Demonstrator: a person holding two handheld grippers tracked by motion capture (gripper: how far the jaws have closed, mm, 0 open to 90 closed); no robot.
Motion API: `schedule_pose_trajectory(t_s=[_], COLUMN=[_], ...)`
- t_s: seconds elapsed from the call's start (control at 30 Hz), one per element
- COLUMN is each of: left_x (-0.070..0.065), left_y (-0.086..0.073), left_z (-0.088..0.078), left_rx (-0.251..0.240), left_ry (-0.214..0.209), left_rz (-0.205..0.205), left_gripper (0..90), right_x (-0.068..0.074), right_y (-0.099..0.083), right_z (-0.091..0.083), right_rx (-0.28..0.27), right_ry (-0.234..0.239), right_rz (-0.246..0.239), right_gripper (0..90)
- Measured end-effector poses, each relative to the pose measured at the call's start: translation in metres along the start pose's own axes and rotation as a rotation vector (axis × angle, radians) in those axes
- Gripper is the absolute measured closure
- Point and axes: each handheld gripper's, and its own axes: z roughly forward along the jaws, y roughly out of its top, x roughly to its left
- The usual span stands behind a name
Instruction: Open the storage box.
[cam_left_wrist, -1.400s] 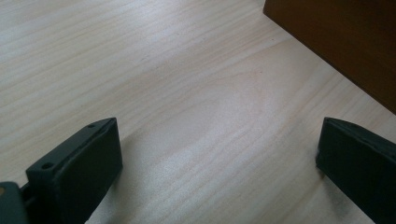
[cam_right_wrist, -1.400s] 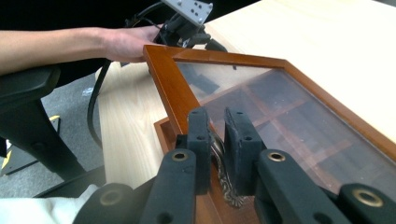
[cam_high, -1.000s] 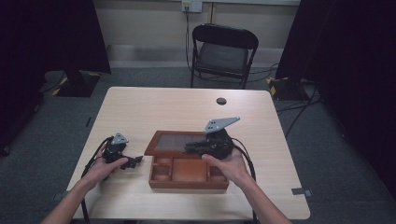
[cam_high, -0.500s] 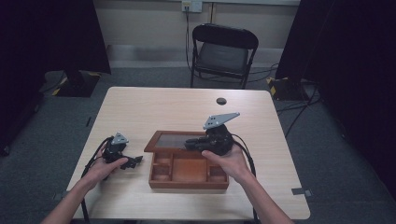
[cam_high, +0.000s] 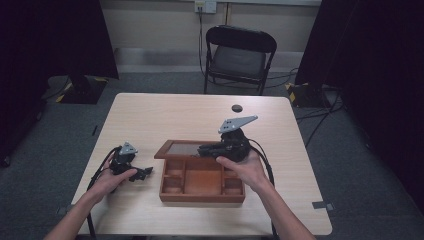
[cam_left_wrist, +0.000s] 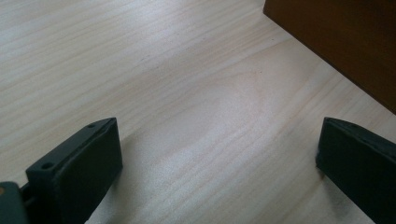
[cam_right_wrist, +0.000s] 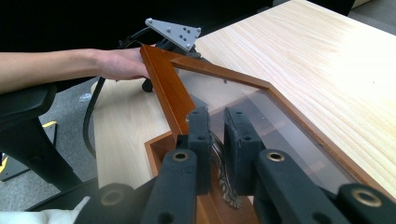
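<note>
My right gripper (cam_right_wrist: 216, 135) has its jaws nearly together, pinched on a small dark metal tab at the near edge of the box's glazed lid (cam_right_wrist: 261, 107). The lid is tilted up, its wooden frame and glass pane stretching away from the jaws in the right gripper view. From above, this gripper (cam_high: 220, 148) sits over the far part of the wooden box (cam_high: 202, 177), my right hand (cam_high: 245, 167) wrapped around it and the grey three-cornered plate up top.

My left gripper (cam_left_wrist: 217, 154) has its jaws spread wide with nothing but bare table (cam_left_wrist: 154, 70) between them; a brown wall of the box (cam_left_wrist: 345, 42) shows at the upper right of that view. In the high view the left gripper (cam_high: 142, 172) rests on the table just left of the box, apart from it, held by my left hand (cam_high: 112, 177).

The box lies toward the near middle of the table (cam_high: 175, 115), its open compartments facing up. A small dark round object (cam_high: 236, 107) lies on the far part of the table, well apart from the box. Beyond the table stands a black folding chair (cam_high: 240, 57).
</note>
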Motion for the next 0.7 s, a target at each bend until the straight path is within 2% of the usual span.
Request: schedule_pose_trajectory(t_s=[0.7], left_x=[0.0], left_y=[0.0], left_z=[0.0], left_rx=[0.0], left_ry=[0.0], left_rz=[0.0], left_gripper=[0.0], right_x=[-0.0044], right_y=[0.0074], right_z=[-0.0027], right_rx=[-0.02], right_ry=[-0.015], right_rz=[-0.004], right_gripper=[82.4])
